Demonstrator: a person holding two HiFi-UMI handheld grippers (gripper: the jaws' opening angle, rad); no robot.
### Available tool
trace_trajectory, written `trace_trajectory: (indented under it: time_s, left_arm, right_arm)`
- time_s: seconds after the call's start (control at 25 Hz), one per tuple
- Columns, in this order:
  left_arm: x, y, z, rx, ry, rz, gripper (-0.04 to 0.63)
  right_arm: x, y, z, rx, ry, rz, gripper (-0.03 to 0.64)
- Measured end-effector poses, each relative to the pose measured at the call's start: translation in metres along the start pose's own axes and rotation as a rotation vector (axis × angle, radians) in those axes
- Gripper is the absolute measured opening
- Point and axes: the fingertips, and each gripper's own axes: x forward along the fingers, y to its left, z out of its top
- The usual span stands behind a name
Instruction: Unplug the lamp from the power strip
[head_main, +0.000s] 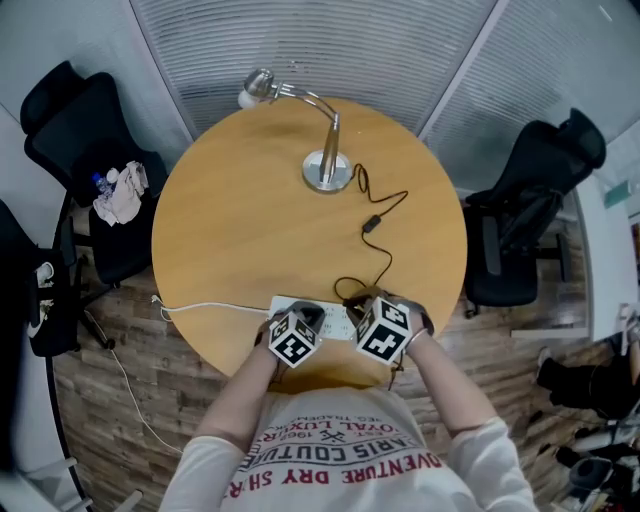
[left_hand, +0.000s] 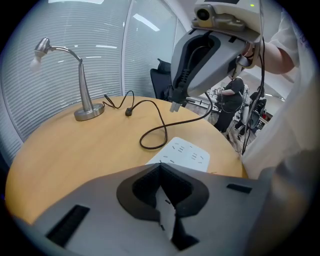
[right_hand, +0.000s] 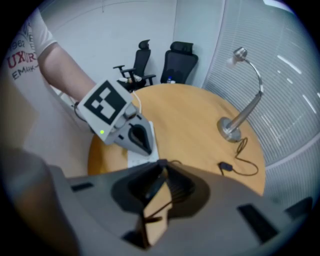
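Note:
A silver gooseneck lamp stands at the far side of the round wooden table. Its black cable with an inline switch runs toward me. My right gripper is shut on the lamp's black plug, held in the air above the white power strip. The strip's sockets facing the left gripper view are empty. My left gripper is shut, its tips down on the strip's left end.
The strip lies at the table's near edge, close to my body. Its white cord runs off the left edge to the wooden floor. Black office chairs stand at the left and right. Glass walls with blinds lie beyond the table.

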Motion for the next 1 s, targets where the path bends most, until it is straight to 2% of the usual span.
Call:
trace_trajectory:
  time_s: [0.16, 0.32, 0.56, 0.72, 0.84, 1.0]
  left_arm:
    - [0.001, -0.001, -0.002, 0.049, 0.01, 0.019, 0.028]
    - [-0.013, 0.003, -0.002, 0.022, 0.001, 0.035, 0.028]
    - [-0.066, 0.026, 0.038, -0.083, -0.228, 0.156, 0.028]
    - [-0.115, 0.037, 0.093, -0.161, -0.409, 0.199, 0.028]
    - [-0.157, 0.041, 0.136, -0.17, -0.561, 0.237, 0.028]
    - [-0.213, 0.041, 0.173, -0.138, -0.737, 0.309, 0.028]
  right_arm:
    - [-0.007, -0.002, 0.004, 0.08, -0.079, -0.04, 0.071]
    - [-0.02, -0.007, 0.007, 0.194, -0.189, -0.098, 0.071]
    - [-0.051, -0.021, 0.02, 0.345, -0.387, -0.194, 0.071]
    - [-0.076, -0.032, 0.029, 0.456, -0.532, -0.236, 0.072]
    - [-0.096, -0.037, 0.038, 0.486, -0.637, -0.275, 0.071]
    - [-0.126, -0.042, 0.05, 0.49, -0.78, -0.353, 0.072]
